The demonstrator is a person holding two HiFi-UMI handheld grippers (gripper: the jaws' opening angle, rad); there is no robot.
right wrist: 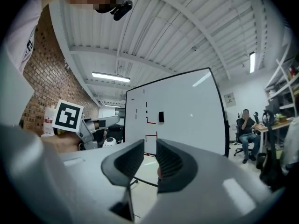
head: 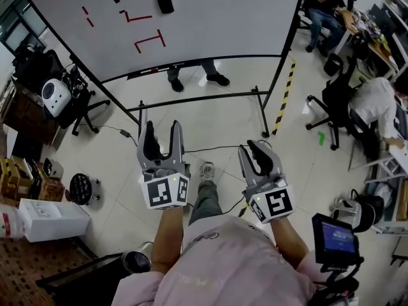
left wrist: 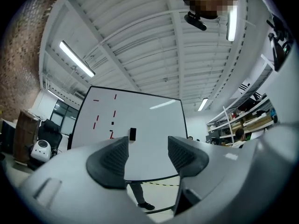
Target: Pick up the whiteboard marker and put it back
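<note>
Head view: left gripper, curved black pads

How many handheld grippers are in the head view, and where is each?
2. The left gripper is left of centre, below the whiteboard stand in the picture; the right gripper is right of centre, slightly lower. No further one seems hidden.

Bright ceiling tube lights (fisheye-bent, dark-vignetted edges)

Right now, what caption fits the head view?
Left gripper and right gripper, jaws apart, point at the red-marked whiteboard.
</note>
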